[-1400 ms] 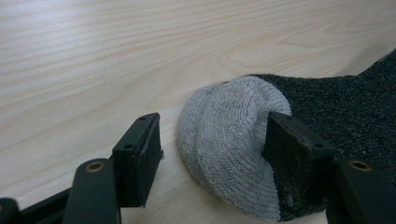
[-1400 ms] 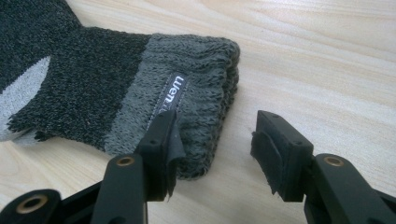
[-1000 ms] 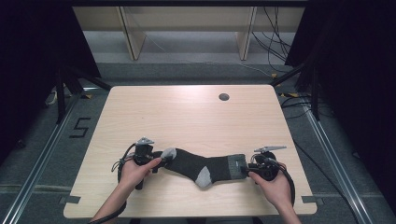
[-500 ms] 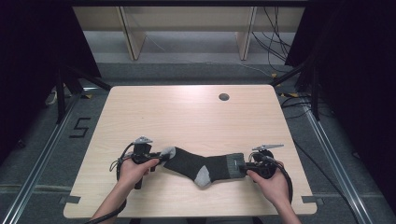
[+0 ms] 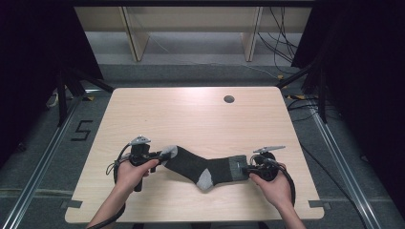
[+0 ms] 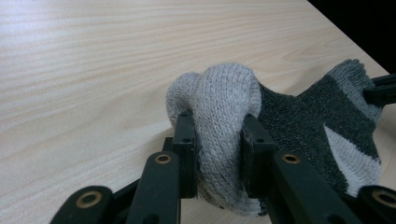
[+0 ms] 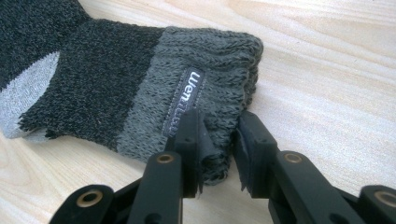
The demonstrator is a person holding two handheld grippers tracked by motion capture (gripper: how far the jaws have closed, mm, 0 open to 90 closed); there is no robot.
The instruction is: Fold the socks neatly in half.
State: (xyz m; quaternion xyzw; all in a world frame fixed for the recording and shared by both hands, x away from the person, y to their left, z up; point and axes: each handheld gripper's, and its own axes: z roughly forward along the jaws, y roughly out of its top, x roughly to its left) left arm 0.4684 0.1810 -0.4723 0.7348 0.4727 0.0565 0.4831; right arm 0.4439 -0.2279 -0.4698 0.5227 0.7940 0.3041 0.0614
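Observation:
A dark grey sock (image 5: 191,164) with a light grey toe and heel lies stretched across the near part of the wooden table (image 5: 200,119). My left gripper (image 5: 162,156) is shut on the light grey toe (image 6: 224,102), which bulges up between its jaws (image 6: 218,135). My right gripper (image 5: 246,169) is shut on the ribbed cuff (image 7: 210,65) next to a small sewn label (image 7: 183,100), pinching the cuff's edge (image 7: 218,135). A hand holds each gripper from the table's near edge.
A round cable hole (image 5: 229,99) sits at the table's far right. The floor at the left carries a "5" marking (image 5: 82,130). Cables (image 5: 277,28) trail on the floor behind the table, near wooden shelf legs (image 5: 133,33).
Both grippers and the sock held between them have drifted slightly to the left. Both grips stay as they were.

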